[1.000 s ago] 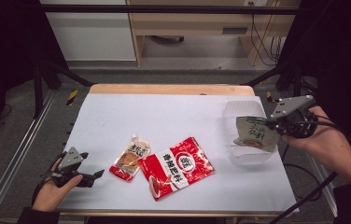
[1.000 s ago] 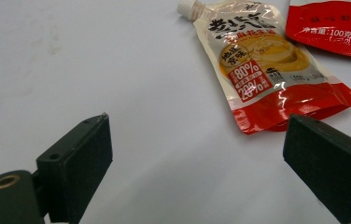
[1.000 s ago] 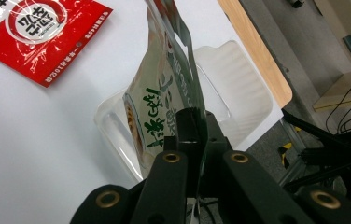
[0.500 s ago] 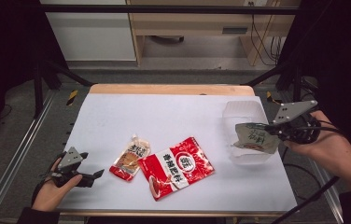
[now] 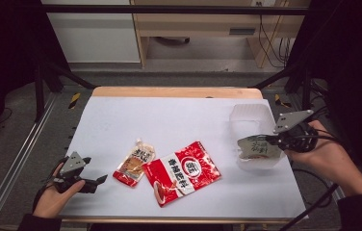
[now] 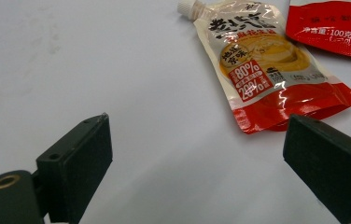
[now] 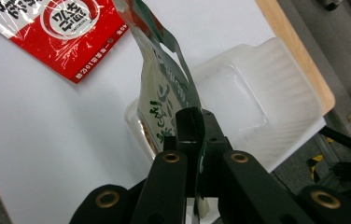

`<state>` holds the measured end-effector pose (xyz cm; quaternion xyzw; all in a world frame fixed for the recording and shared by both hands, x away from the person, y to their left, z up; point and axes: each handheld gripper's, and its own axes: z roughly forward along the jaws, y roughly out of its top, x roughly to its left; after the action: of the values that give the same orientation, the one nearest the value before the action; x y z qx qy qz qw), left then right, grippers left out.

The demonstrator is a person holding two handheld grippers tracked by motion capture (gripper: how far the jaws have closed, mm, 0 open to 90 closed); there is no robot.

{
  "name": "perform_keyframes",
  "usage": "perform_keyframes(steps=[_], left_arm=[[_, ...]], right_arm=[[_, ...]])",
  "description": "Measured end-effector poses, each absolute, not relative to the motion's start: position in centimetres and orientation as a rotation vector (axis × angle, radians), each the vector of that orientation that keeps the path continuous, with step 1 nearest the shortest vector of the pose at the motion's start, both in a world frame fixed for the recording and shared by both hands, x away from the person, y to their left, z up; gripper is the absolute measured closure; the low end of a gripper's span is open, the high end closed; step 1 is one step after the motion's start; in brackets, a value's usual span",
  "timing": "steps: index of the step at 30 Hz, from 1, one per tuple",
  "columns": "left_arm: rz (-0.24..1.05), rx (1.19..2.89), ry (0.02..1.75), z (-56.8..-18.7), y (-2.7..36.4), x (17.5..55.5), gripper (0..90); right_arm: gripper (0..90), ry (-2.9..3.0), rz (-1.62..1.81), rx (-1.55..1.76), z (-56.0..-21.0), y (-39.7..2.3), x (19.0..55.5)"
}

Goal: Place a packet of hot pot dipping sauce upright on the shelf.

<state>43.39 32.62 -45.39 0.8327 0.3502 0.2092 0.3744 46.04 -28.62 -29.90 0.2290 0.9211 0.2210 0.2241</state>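
Note:
My right gripper [image 5: 271, 139] [image 7: 197, 122] is shut on a green-and-white pouch [image 5: 258, 147] [image 7: 164, 93], holding it by its edge just above the clear plastic tray [image 5: 251, 115] [image 7: 267, 88] at the table's right side. A large red pouch [image 5: 183, 172] [image 7: 57, 32] lies flat in the middle of the white table. Beside it on the left lies a smaller spouted pouch [image 5: 134, 162] [image 6: 262, 65], yellow with a red bottom. My left gripper [image 5: 97, 182] [image 6: 201, 163] rests low at the front left, open, nothing between its fingers, the spouted pouch just ahead of it.
The white table top [image 5: 169, 125] has a wooden far edge [image 5: 174, 91]. Dark frame bars [image 5: 44, 82] stand at both sides. A cable [image 5: 314, 204] trails off the right front corner.
My right gripper has sunk with the green-and-white pouch, bringing it lower over the near end of the tray. The left gripper has stayed where it was.

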Motion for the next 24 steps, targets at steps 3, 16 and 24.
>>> perform_keyframes(steps=[3,16,24], left_arm=[[0.536,2.131,0.896,-45.4,32.6,43.4,8.0],[0.535,2.141,0.887,-45.4,32.4,43.4,8.0],[0.535,2.148,0.883,-45.5,32.4,43.4,8.0]], right_arm=[[90.0,2.550,0.620,0.655,-31.3,-28.6,46.5],[89.5,2.490,0.684,0.800,-33.1,-30.8,47.5],[87.2,2.482,0.663,0.841,-33.3,-31.4,47.6]])
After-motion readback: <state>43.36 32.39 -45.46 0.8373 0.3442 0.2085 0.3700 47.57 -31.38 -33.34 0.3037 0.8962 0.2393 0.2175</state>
